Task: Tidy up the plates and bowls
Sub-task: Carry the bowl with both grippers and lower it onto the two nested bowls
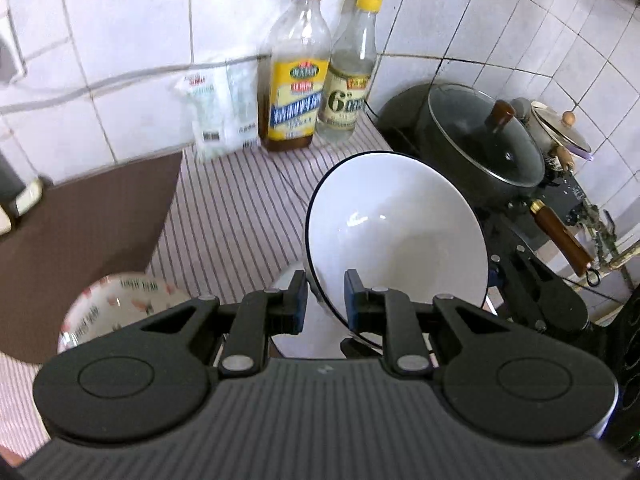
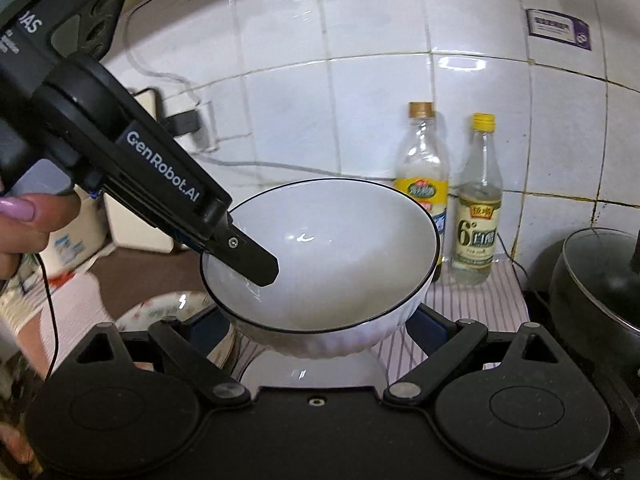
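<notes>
The white bowl (image 1: 400, 232) with a thin dark rim is held clear above the tabletop (image 1: 236, 216), tilted so its hollow faces the left wrist camera. The left gripper (image 1: 325, 304) pinches its rim, one finger inside the bowl and one outside, clenched tight on the wall. In the right wrist view the same bowl (image 2: 324, 256) sits between the two fingers of the right gripper (image 2: 320, 332), whose blue pads lie against its ribbed outer sides; whether they press on it cannot be told. A hand (image 2: 24, 224) grips the left tool at the picture's edge. Below the bowl, on the striped cloth, stands a second white dish (image 1: 316, 332), mostly hidden, and further left a patterned bowl (image 1: 116, 308) next to a brown mat (image 1: 84, 232). Against the tiled wall stand an oil bottle (image 1: 296, 72) and a clear vinegar bottle (image 1: 352, 76), just beside each other. To the right is a dark lidded pot (image 1: 480, 140).
</notes>
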The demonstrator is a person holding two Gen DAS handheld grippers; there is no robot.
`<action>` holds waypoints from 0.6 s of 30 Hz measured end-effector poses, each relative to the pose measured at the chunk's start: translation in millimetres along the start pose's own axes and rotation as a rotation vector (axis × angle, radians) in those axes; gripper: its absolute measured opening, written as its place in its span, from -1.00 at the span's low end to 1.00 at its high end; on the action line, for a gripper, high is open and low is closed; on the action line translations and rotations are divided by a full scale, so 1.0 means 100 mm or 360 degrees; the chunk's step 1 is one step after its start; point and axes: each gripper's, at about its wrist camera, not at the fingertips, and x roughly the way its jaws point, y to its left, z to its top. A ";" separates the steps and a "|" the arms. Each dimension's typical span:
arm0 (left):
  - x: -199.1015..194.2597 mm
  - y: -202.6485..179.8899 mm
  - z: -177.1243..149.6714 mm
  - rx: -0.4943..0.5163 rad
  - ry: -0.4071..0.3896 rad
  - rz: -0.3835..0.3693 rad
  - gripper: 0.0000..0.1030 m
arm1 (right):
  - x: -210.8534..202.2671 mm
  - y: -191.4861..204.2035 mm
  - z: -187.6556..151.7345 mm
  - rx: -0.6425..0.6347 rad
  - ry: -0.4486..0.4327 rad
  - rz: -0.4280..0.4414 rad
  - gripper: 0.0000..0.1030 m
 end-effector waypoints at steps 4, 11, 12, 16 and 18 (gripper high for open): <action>0.06 -0.01 -0.20 -0.0034 0.0027 -0.0016 -0.66 | -0.06 0.08 -0.11 -0.0051 0.0088 -0.0005 0.88; 0.26 0.04 -0.37 -0.0036 0.0056 0.0054 -0.66 | 0.04 0.09 -0.25 -0.0089 0.0234 0.0058 0.88; 0.28 0.04 -0.38 -0.0025 0.0059 0.0072 -0.66 | 0.03 0.11 -0.27 -0.0101 0.0244 0.0077 0.88; 0.45 0.09 -0.38 -0.0050 0.0100 0.0079 -0.66 | 0.17 0.09 -0.31 -0.0137 0.0291 0.0064 0.88; 0.53 0.09 -0.38 -0.0035 0.0099 0.0104 -0.66 | 0.22 0.09 -0.32 -0.0156 0.0315 0.0059 0.87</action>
